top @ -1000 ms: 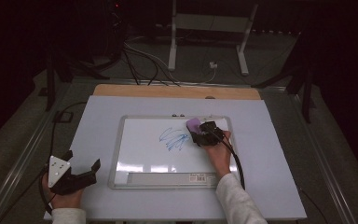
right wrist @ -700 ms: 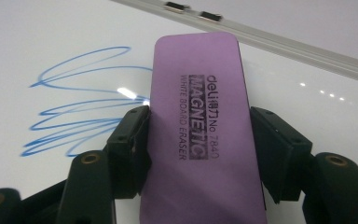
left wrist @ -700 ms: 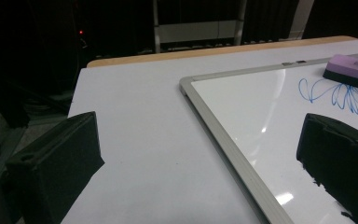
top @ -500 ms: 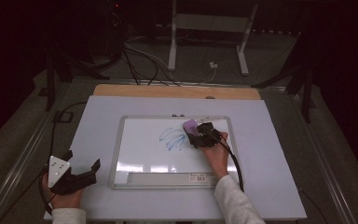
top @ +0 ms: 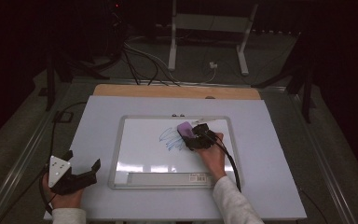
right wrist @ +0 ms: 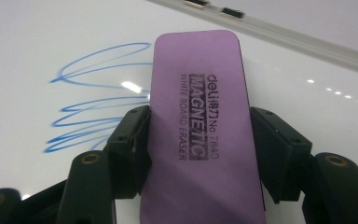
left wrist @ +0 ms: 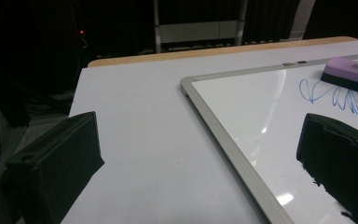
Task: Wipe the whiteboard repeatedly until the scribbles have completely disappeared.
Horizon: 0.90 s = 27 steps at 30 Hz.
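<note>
Eraser [right wrist: 198, 130], purple, clamped across its width between the pads of the right tool [top: 196, 138], lying flat on the whiteboard [top: 140, 154] at about one o'clock from the board's centre, right edge of the blue scribble [top: 170, 139] just under its nose. Left tool [top: 81, 175] parked at seven o'clock on the bench [top: 98, 116], jaws spread wide, nothing between them, well apart from the board. Likely trouble from here: eraser tilting onto one edge if pressed unevenly, leaving streaks instead of a clean pass; slipping out of the grip under a hard sideways stroke, since only the long sides are pinched; unanchored board sliding on the smooth bench, with the left tool too far off to steady it; trailing cable [top: 230, 161] dragging across the board's lower right corner. Surface: glossy white, catching ceiling glare at six o'clock, silver frame, two small clips at twelve o'clock on the rim. Bench top pale, wooden strip at its far edge. Room dark beyond, cables and a white stand on the floor at twelve o'clock.
</note>
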Available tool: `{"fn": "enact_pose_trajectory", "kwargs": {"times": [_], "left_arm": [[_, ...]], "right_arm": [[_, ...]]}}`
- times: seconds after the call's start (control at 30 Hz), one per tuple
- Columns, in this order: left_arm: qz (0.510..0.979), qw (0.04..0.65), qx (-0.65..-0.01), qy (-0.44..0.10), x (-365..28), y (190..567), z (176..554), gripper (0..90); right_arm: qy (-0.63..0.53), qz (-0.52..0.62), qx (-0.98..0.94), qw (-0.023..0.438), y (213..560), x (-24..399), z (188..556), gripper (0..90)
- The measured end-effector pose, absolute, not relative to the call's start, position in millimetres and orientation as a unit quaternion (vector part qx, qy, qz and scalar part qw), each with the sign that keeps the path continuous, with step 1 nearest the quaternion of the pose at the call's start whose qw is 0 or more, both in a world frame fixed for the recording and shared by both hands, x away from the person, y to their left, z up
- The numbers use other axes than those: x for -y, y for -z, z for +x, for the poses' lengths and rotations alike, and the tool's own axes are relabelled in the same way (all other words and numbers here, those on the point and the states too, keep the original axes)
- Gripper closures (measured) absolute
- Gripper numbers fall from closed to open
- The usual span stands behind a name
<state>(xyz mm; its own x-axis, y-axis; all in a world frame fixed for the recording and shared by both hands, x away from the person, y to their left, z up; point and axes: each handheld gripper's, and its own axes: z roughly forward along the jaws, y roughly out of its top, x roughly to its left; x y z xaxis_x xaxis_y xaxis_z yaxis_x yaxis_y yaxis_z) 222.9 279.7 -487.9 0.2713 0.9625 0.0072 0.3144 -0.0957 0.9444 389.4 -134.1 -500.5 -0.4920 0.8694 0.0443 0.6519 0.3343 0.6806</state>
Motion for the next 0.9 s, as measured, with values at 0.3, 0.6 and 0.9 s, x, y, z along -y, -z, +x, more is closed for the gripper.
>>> {"fn": "enact_pose_trajectory", "kwargs": {"times": [0.3, 0.6, 0.9], "left_arm": [[0.654, 0.459, -0.489, -0.349, -278.2, 488.6, 224.4, 0.6], [0.649, 0.461, -0.493, -0.35, -279.7, 488.4, 223.4, 0.6], [0.651, 0.46, -0.49, -0.352, -279.2, 487.7, 223.0, 0.6]], "right_arm": [[-0.319, 0.49, -0.794, 0.168, 499.6, 133.4, 393.1, 41.5], [-0.303, 0.5, -0.788, 0.194, 498.7, 133.4, 401.1, 41.6], [-0.308, 0.456, -0.818, 0.17, 497.2, 114.6, 394.1, 41.6]]}}
